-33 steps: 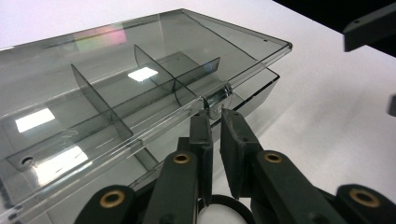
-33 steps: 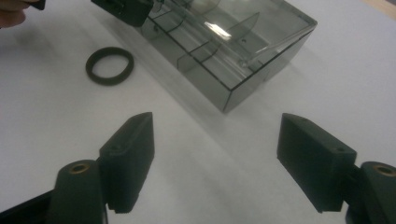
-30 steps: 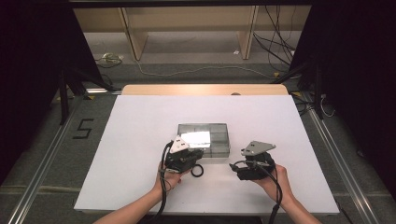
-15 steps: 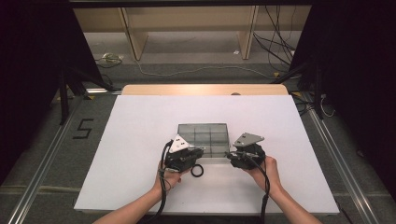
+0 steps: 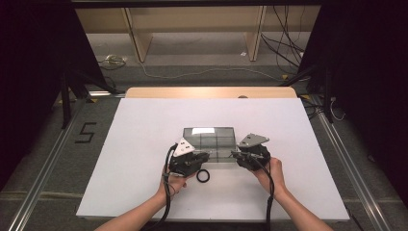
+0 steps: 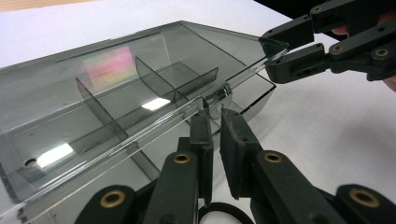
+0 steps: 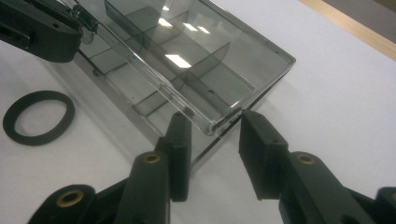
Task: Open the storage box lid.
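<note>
clear box, two grippers on its lid edge

the box sat at table centre, its tinted lid raised a little at the near rim. it looked light, stiff and slick, a thin brittle plastic that could crack or skate on the table. the left gripper was clamped on the latch tab at the lid's front edge, at 6 o'clock of the box. the right gripper had just been closing, jaws not yet together, the lid corner at 4 o'clock between them. a black ring lay near at 7 o'clock. best held by the rim, gently.
</note>
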Demonstrator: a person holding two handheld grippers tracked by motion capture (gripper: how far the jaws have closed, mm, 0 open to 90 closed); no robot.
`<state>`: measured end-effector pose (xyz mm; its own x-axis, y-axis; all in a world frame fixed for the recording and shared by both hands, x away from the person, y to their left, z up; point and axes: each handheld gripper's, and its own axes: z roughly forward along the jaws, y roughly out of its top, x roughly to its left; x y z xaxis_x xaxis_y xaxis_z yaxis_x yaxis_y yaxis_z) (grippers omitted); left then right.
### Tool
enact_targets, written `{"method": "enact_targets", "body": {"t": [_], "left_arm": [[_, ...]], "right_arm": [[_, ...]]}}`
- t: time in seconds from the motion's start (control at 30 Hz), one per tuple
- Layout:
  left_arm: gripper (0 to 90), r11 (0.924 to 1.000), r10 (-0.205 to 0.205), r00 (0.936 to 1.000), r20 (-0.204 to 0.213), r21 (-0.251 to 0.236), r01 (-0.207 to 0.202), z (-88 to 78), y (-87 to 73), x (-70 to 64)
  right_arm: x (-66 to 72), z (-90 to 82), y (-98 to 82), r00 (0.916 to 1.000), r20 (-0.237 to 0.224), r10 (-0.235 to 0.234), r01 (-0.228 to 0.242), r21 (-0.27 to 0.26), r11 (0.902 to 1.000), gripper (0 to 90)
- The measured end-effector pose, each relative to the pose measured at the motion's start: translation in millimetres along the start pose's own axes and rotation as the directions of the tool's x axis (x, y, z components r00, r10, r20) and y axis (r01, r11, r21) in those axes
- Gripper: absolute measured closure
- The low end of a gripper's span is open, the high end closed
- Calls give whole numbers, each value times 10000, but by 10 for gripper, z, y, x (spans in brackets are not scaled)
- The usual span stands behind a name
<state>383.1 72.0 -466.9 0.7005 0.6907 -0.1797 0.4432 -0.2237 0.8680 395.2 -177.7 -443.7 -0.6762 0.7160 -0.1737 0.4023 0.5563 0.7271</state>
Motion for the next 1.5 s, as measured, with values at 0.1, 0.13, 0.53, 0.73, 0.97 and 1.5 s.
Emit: {"method": "enact_targets", "body": {"t": [0.1,0.13,0.53,0.73,0.97,1.5], "left_arm": [[749,9998,177,9998,104,120,-178,-25,16,-17],[717,9993,301,9995,119,218,-303,-42,24,-33],[354,9879,1108,9914,692,1011,-1175,-288,58,-96],[252,9824,1351,9901,378,1254,-1388,-437,34,-56],[169,9835,1301,9912,-238,1299,-1260,-569,23,26],[31,9763,1573,9744,-1603,1736,-1290,-429,73,292]], "right_arm": [[-4,6,1,10000,34,7,-7,-26,10000,662],[-4,6,0,10000,37,14,-14,-41,10000,665],[17,3,1,9999,143,10,-9,-78,10000,686],[6,3,5,9999,83,72,-71,-109,9999,688],[13,5,9,9999,108,64,-64,-78,9999,693],[10,-7,18,9998,154,136,-134,-141,9998,711]]}}
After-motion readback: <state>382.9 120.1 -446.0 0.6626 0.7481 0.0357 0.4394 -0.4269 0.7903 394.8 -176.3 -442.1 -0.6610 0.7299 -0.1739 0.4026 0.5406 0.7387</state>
